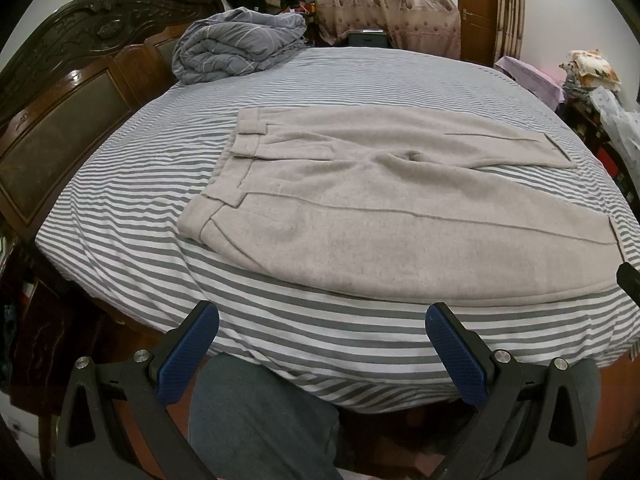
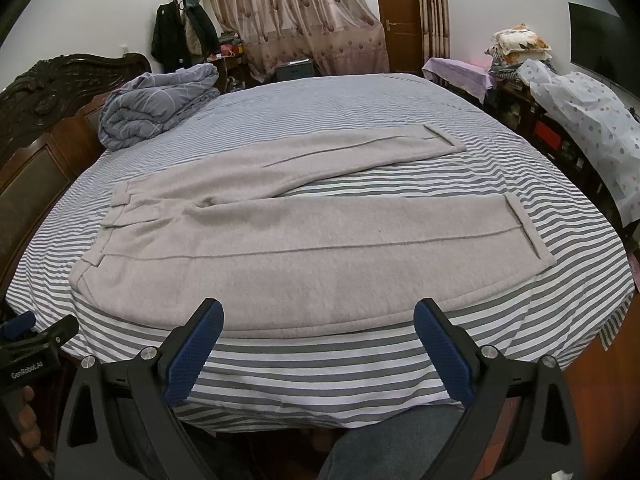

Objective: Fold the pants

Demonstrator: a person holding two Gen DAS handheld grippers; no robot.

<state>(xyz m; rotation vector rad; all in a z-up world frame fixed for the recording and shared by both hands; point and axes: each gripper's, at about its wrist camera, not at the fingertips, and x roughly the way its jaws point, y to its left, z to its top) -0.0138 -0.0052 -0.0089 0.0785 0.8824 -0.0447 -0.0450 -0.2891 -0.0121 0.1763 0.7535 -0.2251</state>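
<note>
A bed with a grey-and-white striped sheet (image 2: pixel 360 364) is filling a bedroom. The beige pants (image 2: pixel 280 256) are lying flat on it, waistband toward the carved wooden headboard (image 1: pixel 80 40) on the left, both legs reaching right and spreading slightly apart at the cuffs. The left gripper (image 1: pixel 322 316) is hovering over the near bed edge with its blue-padded tongs wide apart, holding nothing. The right gripper (image 2: pixel 319 314) is hanging just short of the near pant leg, tongs likewise apart and empty. A rolled grey duvet (image 2: pixel 156 104) is sitting by the headboard; patterned curtains (image 2: pixel 304 16) are hanging behind.
</note>
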